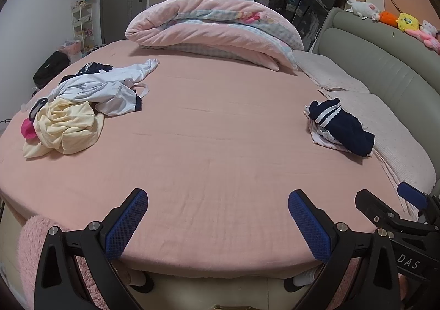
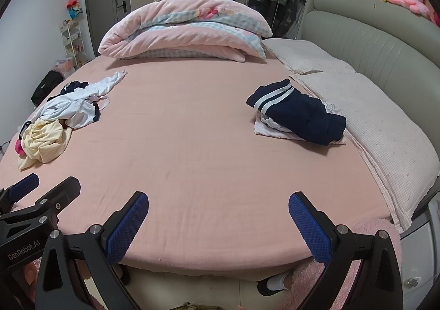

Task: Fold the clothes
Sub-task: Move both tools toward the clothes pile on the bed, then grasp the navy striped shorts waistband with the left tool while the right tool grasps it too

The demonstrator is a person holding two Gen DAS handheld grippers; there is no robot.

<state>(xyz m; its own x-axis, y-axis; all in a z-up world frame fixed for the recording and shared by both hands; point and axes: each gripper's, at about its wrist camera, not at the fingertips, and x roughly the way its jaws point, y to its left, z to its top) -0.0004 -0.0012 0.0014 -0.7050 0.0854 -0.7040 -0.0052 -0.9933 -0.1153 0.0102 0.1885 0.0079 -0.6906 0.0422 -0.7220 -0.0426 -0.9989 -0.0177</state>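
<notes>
Left gripper (image 1: 218, 201) jaws wide apart, empty, hovering at near edge of pink bed (image 1: 214, 144). Unfolded clothes pile (image 1: 82, 106) far left: white top over cream garment. Folded navy shorts (image 1: 339, 127) right, just beside pillows (image 1: 385, 128). Rolled duvet (image 1: 214, 29) at far side. Right gripper (image 1: 390, 200) at right edge, jaws parted.

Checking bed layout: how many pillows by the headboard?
2. Far pillow beside the folded quilt; near pillow alongside the folded navy clothes. More may be hidden under the quilt.
</notes>
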